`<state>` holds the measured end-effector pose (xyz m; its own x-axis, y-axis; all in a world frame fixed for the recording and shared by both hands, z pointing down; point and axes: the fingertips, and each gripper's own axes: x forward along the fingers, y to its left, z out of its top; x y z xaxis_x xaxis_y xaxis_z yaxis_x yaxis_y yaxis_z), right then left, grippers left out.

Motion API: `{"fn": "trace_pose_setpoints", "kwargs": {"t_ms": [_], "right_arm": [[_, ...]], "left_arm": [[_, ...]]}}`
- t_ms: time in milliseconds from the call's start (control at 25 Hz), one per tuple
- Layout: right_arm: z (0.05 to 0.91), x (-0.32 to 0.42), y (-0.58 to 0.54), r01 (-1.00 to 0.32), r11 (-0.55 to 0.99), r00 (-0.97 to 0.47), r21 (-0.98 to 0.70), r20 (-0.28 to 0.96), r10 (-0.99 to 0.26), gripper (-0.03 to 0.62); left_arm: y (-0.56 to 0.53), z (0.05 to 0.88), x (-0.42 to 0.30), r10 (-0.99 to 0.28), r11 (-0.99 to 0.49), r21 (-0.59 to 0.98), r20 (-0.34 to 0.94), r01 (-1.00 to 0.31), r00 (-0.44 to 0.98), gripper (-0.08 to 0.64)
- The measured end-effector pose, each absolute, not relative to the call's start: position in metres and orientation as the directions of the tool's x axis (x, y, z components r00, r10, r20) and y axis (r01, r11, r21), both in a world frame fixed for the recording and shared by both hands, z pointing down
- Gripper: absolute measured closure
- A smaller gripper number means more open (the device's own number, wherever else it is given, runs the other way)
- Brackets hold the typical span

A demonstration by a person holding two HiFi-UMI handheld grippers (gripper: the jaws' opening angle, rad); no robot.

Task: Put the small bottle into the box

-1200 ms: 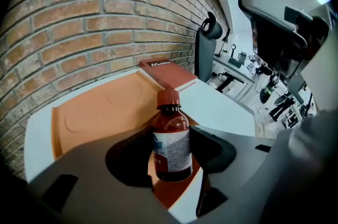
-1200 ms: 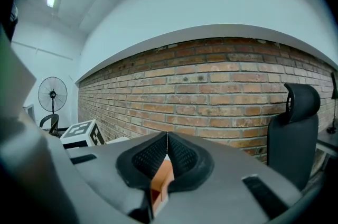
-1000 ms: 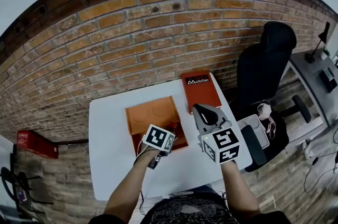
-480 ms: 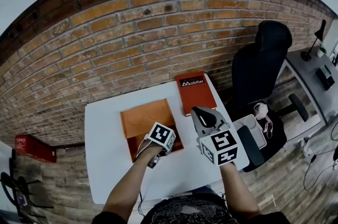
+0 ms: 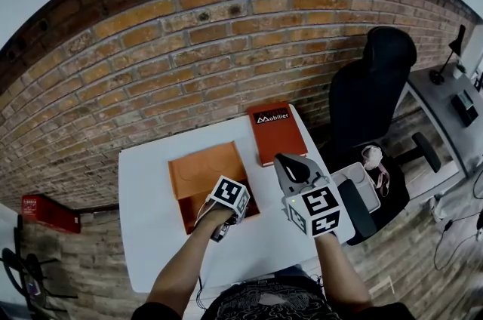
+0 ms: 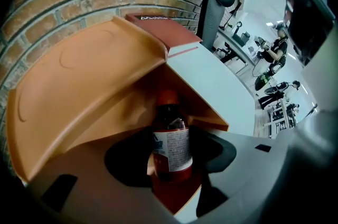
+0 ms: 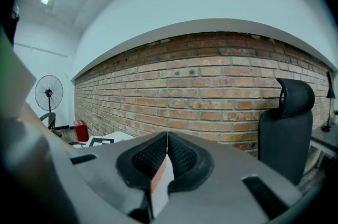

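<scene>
**Bottle Held Inside Orange Box, Release Judged to Be Next**

The bottle (image 6: 170,130) is shown clamped between the dark pads of the left gripper (image 6: 171,157), already within the walls of the box (image 6: 214,114). The hinged lid (image 6: 84,77) leans partway over it. Whether the base has met the box floor cannot be told. The placing step is judged nearly done. What is called for next is a parting of the jaws and a careful withdrawal toward the near edge, so that the upright bottle is not tipped and the lid is not caught.

The bottle is seen as a slim, glossy cylinder of dark reddish liquid, with a red cap and a white printed label. The box is smooth, matte orange, apparently stiff board, and faint circles are pressed into its lid.

The right gripper (image 7: 167,157) is held aloft to the right of the box over the white surface (image 5: 151,235), its ribbed pads pressed together on nothing.
</scene>
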<state>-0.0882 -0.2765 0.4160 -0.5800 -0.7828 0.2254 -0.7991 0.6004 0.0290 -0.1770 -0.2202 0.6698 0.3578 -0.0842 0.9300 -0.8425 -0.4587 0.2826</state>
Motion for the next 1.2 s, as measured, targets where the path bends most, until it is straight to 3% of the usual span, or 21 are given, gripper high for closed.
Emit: {"fn": "trace_pose_setpoints", "kwargs": {"t_ms": [720, 1200], "right_arm": [[0.414, -0.103, -0.279, -0.771, 0.637, -0.617, 0.021, 0.221, -0.755, 0.572], [0.403, -0.126, -0.288, -0.732, 0.681, -0.664, 0.022, 0.199, -0.721, 0.572]], "left_arm": [[-0.233, 0.635, -0.193, -0.206, -0.419, 0.293, 0.891, -0.86, 0.404, 0.314], [-0.252, 0.56, -0.224, -0.433, -0.385, 0.249, 0.802, -0.889, 0.412, 0.324]]}}
